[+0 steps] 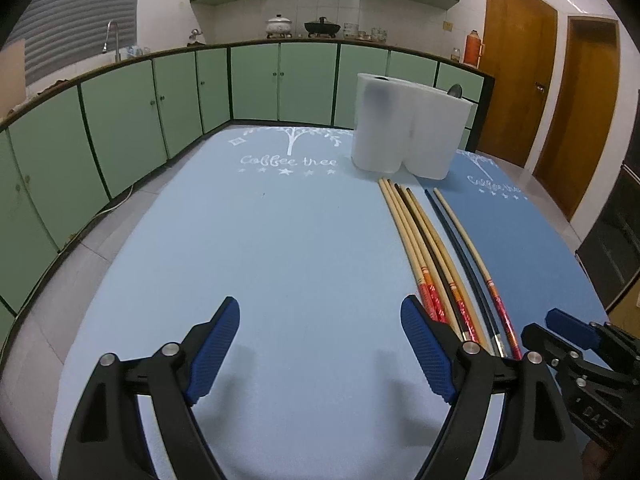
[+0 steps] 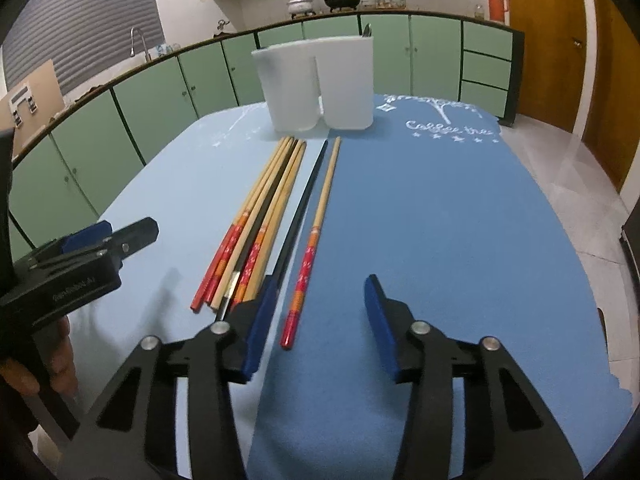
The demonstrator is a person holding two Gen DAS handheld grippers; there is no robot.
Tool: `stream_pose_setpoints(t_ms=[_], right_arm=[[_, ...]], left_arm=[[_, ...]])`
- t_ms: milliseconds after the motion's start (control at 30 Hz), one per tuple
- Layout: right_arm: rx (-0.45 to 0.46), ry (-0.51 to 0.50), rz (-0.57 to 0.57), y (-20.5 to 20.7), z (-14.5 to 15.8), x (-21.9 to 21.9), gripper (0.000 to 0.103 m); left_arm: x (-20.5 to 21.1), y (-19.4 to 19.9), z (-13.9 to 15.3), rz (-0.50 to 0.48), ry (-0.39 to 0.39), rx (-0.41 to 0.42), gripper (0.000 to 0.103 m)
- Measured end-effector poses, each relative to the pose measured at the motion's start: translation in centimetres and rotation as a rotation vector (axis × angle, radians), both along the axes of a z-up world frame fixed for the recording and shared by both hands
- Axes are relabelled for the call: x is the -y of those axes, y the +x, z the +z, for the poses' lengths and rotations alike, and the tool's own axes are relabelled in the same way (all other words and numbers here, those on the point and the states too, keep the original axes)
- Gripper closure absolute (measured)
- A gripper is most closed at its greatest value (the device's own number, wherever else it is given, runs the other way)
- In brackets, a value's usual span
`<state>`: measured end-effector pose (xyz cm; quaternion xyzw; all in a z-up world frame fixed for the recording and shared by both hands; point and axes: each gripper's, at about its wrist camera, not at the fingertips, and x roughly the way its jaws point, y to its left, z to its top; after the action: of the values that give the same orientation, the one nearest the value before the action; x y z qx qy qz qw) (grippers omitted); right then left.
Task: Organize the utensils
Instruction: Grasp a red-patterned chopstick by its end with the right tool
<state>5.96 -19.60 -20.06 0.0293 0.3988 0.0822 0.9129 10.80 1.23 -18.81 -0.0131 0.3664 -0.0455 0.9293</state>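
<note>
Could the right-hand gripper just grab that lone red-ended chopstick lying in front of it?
Probably yes. The right gripper is open, and the single chopstick lies between its fingers on the darker mat, apart from the bundle, with nothing covering it.

We see the left gripper (image 1: pixel 320 348) and the right gripper (image 2: pixel 316 322): black plastic linkage arms, silver pivot screws, ribbed blue pads (image 1: pixel 426 354), white lettering on the bodies, bare fingers (image 2: pixel 60 372) on the handle.

we see a table (image 2: pixel 460 220) covered by a light blue mat (image 1: pixel 260 240) and a darker blue mat (image 2: pixel 440 220) side by side. a white utensil holder (image 2: pixel 316 84) stands on their seam at the far end. chopsticks (image 2: pixel 264 216) lie lengthwise just in front of the holder, most bundled on the light mat, one pale chopstick (image 2: pixel 316 232) on the dark mat's edge.
</note>
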Motion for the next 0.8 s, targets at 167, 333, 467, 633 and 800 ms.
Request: stream_pose_setpoints(t_ms=[167, 333, 467, 633, 800], right_arm=[[-0.022, -0.008, 0.017, -0.1, -0.6, -0.6, 0.077], [-0.023, -0.038, 0.020, -0.4, -1.1, -1.3, 0.090], [-0.025, -0.035, 0.018, -0.4, -1.3, -1.3, 0.096], [-0.026, -0.031, -0.022, -0.4, -1.1, -0.3, 0.098], [-0.030, -0.021, -0.089, -0.2, -1.1, 1.4, 0.098]], left_arm=[[-0.1, -0.3, 0.0, -0.006, -0.003, 0.001, 0.022], [0.3, -0.7, 0.2, -0.028, -0.007, 0.003, 0.022], [0.8, -0.9, 0.0, -0.058, -0.009, -0.012, 0.022], [1.9, -1.0, -0.6, -0.101, -0.003, -0.043, 0.022], [2.9, -1.0, -1.2, -0.127, 0.001, -0.068, 0.022]])
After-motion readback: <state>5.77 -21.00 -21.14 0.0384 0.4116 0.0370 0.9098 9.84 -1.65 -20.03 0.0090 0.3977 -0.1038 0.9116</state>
